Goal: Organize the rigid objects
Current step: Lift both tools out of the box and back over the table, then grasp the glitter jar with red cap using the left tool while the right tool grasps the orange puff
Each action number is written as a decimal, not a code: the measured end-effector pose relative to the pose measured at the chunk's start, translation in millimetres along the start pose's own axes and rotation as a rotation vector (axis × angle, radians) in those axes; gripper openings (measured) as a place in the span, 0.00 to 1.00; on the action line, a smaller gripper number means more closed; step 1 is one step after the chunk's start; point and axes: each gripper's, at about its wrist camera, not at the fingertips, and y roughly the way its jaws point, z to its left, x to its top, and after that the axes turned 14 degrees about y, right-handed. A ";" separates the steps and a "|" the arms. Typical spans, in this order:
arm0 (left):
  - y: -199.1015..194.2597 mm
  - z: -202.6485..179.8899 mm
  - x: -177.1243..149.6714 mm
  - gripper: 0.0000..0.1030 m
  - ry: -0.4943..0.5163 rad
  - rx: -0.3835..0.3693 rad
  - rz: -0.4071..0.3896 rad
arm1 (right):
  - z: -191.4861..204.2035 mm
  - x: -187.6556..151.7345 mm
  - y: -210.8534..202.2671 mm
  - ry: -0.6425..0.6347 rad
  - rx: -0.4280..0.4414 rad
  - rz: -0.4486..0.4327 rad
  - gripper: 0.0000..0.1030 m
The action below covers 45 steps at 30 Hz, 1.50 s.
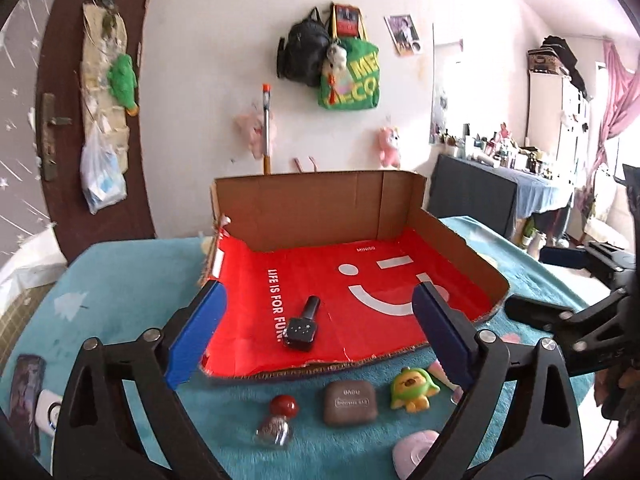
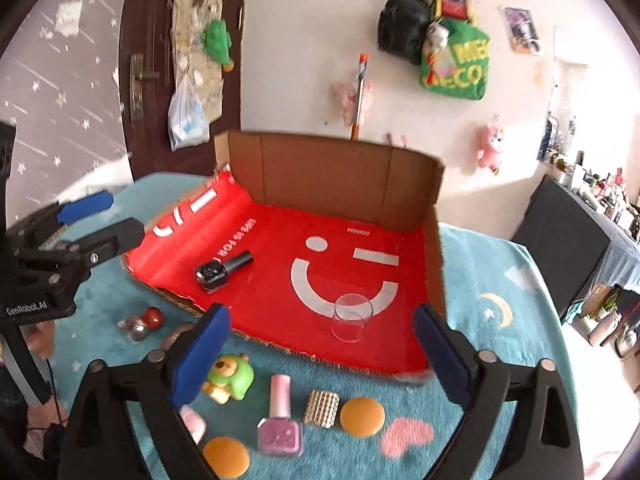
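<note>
**Both claws empty above the box, next pick waiting on the table**

The left claw is hanging wide open over the near edge of the cardboard box, gripping nothing; the black nail polish bottle is lying on the red liner straight ahead between its blue pads, untouched by either. The right claw is likewise standing fully spread and empty, with the clear glass cup sitting upright on the liner just ahead of it, free of both pads.

Judging by this, two items are already lying in the box and the step in hand is the gap between placements: both claws are free and facing the remaining things. Below the left claw, on the teal table, are resting a red-capped small bottle, a brown compact case and a green duck toy. Below the right claw are lying a pink nail polish bottle, a gold studded piece and two orange round discs, all near one another.

The next move is probably calling for each claw to dip toward the table, centre one item between its pads without nudging neighbours, and close. The pink bottle, lying flat beside the gold piece, is likely needing the more careful alignment.
</note>
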 end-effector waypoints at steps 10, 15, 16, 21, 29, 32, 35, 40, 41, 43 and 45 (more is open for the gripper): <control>-35.6 -29.9 -48.8 0.97 -0.042 0.049 -0.004 | -7.4 -51.5 -63.3 0.051 -0.037 -0.171 1.00; -32.8 -41.7 -81.0 0.97 -0.066 0.024 0.052 | -10.5 -88.8 -60.9 0.042 -0.084 -0.199 1.00; -30.9 -44.1 -87.1 0.97 -0.063 0.020 0.069 | -11.9 -96.4 -58.7 0.048 -0.089 -0.194 1.00; -21.6 -52.8 -111.2 0.97 -0.061 0.021 0.142 | -27.4 -124.9 -41.3 0.117 -0.086 -0.131 1.00; -9.0 -51.3 -134.4 0.97 -0.097 0.044 0.243 | -50.8 -149.9 -14.8 0.226 -0.093 -0.038 1.00; -3.7 -52.5 -139.3 0.97 -0.089 0.053 0.272 | -54.6 -153.4 -11.2 0.239 -0.105 -0.027 1.00; -3.7 -57.8 -141.0 0.97 -0.062 0.072 0.267 | -56.6 -155.0 -9.3 0.246 -0.111 -0.023 1.00; -2.2 -56.9 -141.5 0.99 -0.075 0.072 0.269 | -54.2 -157.0 -7.6 0.232 -0.124 -0.023 1.00; -2.3 -57.3 -141.8 0.99 -0.074 0.074 0.266 | -54.0 -157.2 -7.1 0.229 -0.126 -0.023 1.00; -2.1 -57.0 -142.3 0.99 -0.081 0.072 0.265 | -53.0 -158.4 -5.9 0.220 -0.134 -0.022 1.00; -1.6 -56.7 -142.2 1.00 -0.084 0.071 0.267 | -52.2 -158.7 -5.2 0.215 -0.139 -0.023 1.00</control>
